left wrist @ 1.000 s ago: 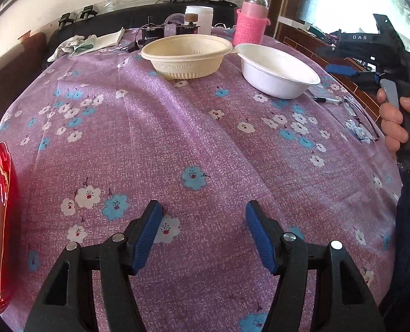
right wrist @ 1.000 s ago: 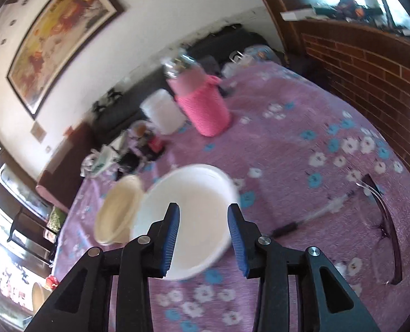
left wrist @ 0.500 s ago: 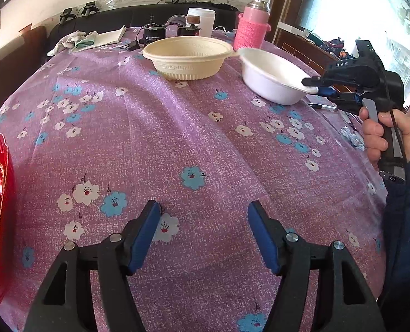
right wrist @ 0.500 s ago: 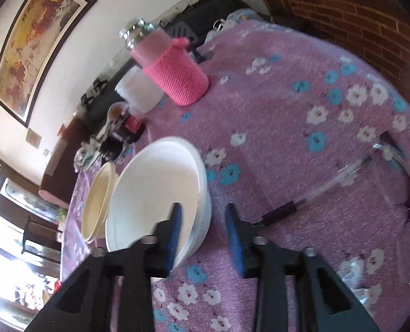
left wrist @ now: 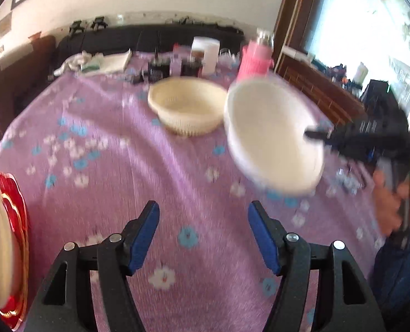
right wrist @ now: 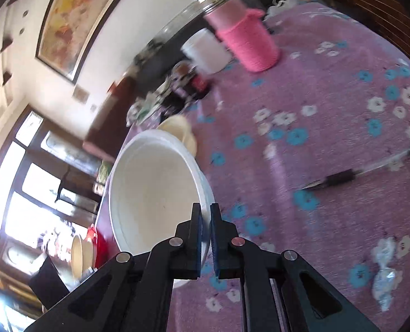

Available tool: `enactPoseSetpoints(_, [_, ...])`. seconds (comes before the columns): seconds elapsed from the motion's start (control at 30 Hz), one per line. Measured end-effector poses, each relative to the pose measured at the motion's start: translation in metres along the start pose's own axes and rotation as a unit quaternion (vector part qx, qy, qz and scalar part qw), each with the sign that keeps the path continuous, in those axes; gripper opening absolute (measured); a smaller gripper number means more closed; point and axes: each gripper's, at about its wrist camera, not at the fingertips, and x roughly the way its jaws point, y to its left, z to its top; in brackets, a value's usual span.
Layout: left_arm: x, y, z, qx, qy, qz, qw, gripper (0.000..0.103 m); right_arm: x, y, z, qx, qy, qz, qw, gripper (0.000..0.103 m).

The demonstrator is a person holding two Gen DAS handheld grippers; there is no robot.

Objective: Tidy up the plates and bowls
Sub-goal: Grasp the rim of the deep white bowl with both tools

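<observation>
Right gripper (right wrist: 206, 221) is clamped on the near rim of the white bowl (right wrist: 155, 191), one pad inside the wall, one outside; the bowl is tilted and looks off the purple flowered tablecloth (left wrist: 138, 166), just beside the cream bowl (left wrist: 188, 108). Left gripper (left wrist: 203, 229) holds nothing, jaws opening over bare cloth, well apart from both bowls. White bowl reads as thin, light plastic or foam: easy to carry by one rim point, but the wall likely flexes and could slip or swing, so keep the pinch deep on the rim. Cream bowl looks ribbed and stiffer; the rim is the obvious hold. A red plate (left wrist: 16, 221) with a cream one stacked on it sits at the left edge.
</observation>
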Motion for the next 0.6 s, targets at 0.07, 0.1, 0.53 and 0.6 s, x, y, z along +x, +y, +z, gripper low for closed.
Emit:
enactPoseSetpoints(0.07, [0.001,-0.002,0.014,0.002,-0.009,0.008,0.9999,0.076,0.008,0.01,-0.005,-0.02,0.011,-0.016,1.0,0.006])
enactPoseSetpoints(0.1, [0.005,-0.002,0.017,0.002,-0.007,0.012,0.9999,0.076,0.015,0.014,-0.008,-0.028,0.023,-0.012,0.999,0.006])
enactPoseSetpoints(0.53, [0.066,-0.004,0.029,-0.013,0.007,0.022,0.9996,0.012,0.045,0.02,-0.017,-0.04,0.063,-0.033,0.997,0.01])
enactPoseSetpoints(0.6, [0.066,-0.003,0.026,-0.01,-0.004,0.025,0.9996,0.012,0.045,0.021,-0.017,-0.043,0.061,-0.045,0.996,0.01])
